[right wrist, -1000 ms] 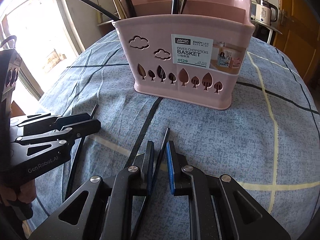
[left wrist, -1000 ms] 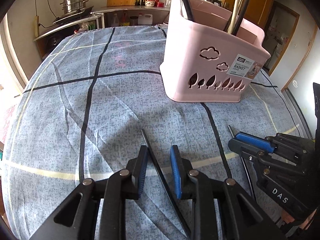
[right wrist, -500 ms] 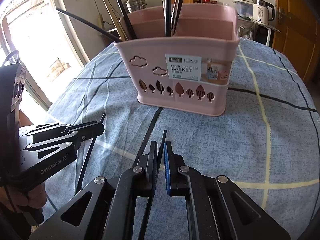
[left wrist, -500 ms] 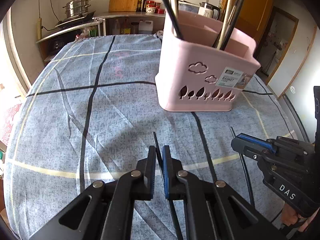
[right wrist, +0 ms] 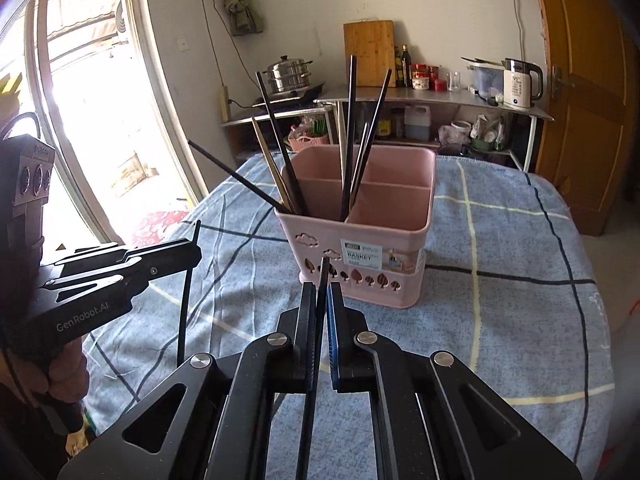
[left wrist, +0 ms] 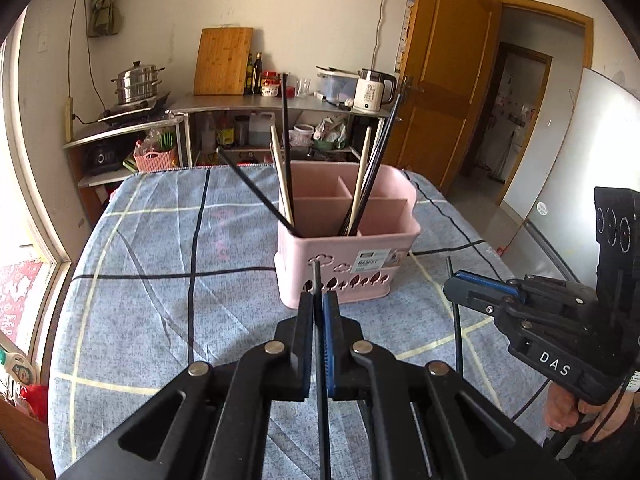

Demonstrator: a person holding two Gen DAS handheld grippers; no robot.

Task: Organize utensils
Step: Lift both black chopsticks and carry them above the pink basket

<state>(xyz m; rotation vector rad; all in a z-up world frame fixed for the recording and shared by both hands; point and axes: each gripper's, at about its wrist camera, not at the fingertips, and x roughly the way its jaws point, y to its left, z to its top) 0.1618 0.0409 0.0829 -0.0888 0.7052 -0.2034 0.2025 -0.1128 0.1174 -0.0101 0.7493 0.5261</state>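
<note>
Left hand-held gripper [left wrist: 319, 312] clamped on a black chopstick [left wrist: 317, 280], right hand-held gripper [right wrist: 320, 304] clamped on another black chopstick [right wrist: 323, 276]; both clear of the table [left wrist: 140, 280]. Step: carry to the pink basket [left wrist: 348, 264] just ahead. Next: tip each stick upright over the front-left compartment holding black sticks, then let go.

The pink basket [left wrist: 346, 276] looks like smooth matt plastic. The blue checked tablecloth [left wrist: 136, 280] is creased, speckled cloth. At upper left, the steamer pot [left wrist: 137, 83] is shiny metal.
</note>
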